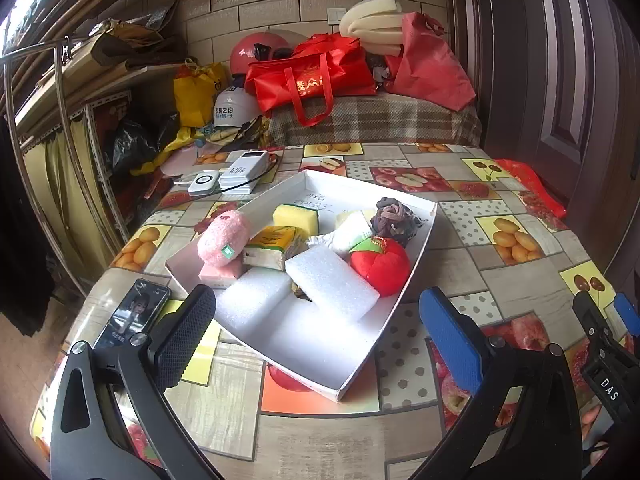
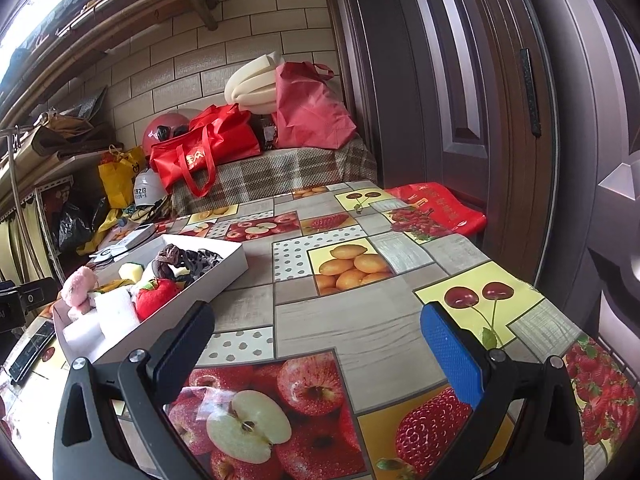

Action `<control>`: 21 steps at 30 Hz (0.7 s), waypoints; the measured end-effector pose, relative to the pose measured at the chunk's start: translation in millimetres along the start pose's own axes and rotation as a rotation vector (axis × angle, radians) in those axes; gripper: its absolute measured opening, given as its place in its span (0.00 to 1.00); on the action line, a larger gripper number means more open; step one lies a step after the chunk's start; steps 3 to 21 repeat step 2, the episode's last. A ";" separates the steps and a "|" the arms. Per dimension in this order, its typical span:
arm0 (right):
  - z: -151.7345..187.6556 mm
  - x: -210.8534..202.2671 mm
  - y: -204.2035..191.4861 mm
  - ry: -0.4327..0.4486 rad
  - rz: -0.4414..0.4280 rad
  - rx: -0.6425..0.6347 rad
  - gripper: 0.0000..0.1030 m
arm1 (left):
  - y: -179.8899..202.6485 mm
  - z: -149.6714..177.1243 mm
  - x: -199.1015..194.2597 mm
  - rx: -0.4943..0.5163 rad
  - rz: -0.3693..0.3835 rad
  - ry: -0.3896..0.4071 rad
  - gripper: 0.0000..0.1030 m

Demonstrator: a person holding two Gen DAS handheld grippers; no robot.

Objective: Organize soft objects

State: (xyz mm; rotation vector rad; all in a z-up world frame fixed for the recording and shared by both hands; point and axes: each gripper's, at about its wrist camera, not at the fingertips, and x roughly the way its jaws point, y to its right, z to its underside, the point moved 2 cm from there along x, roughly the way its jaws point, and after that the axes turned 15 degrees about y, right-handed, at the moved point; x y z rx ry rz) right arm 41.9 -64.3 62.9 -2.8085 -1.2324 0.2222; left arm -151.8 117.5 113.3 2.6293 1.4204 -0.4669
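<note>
Both grippers first: left gripper [image 1: 316, 320] is spread wide w/ nothing between its fingers, hovering over the near corner of the shallow white cardboard tray [image 1: 416, 254]. Right gripper [image 2: 318, 334] is equally wide, also empty, over bare fruit-print tablecloth [image 2: 348, 320] in frame centre.

Largest to smallest: tablecloth fills the lower half of both views. Tray sits centre-frame in left view, turned diamond-wise, one corner pointing at me. Inside, near end: white foam block [image 1: 332, 282], long axis running lower right to upper left, leaning on a 2nd white foam piece [image 1: 250, 294]. Right of it, red stuffed tomato-shaped plush [image 1: 380, 266]. Left side: pink fluffy plush [image 1: 224, 238] atop a pink pad. Behind: yellow-green tissue pack [image 1: 274, 246], yellow sponge [image 1: 296, 214], rolled white cloth, dark tangle of hair ties [image 1: 394, 218] at the far right corner.

Key relation: soft things lie straight ahead of left gripper, just beyond its fingertips; from right gripper the tray [image 2: 224, 268] is off at mid-left, well apart. So left is nearer, I reckon.

View diff: left view shows black phone [image 1: 134, 312] lower left & white power bank [image 1: 244, 170] beyond tray. Right view shows tray's outer side wall and the open cloth to its right.
</note>
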 end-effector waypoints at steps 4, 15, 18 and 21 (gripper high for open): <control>0.0 0.5 0.1 -0.002 0.000 -0.001 1.00 | 0.0 0.3 -0.2 0.001 -0.004 0.000 1.00; 0.0 0.5 0.1 -0.002 0.000 -0.001 1.00 | 0.0 0.3 -0.2 0.001 -0.004 0.000 1.00; 0.0 0.5 0.1 -0.002 0.000 -0.001 1.00 | 0.0 0.3 -0.2 0.001 -0.004 0.000 1.00; 0.0 0.5 0.1 -0.002 0.000 -0.001 1.00 | 0.0 0.3 -0.2 0.001 -0.004 0.000 1.00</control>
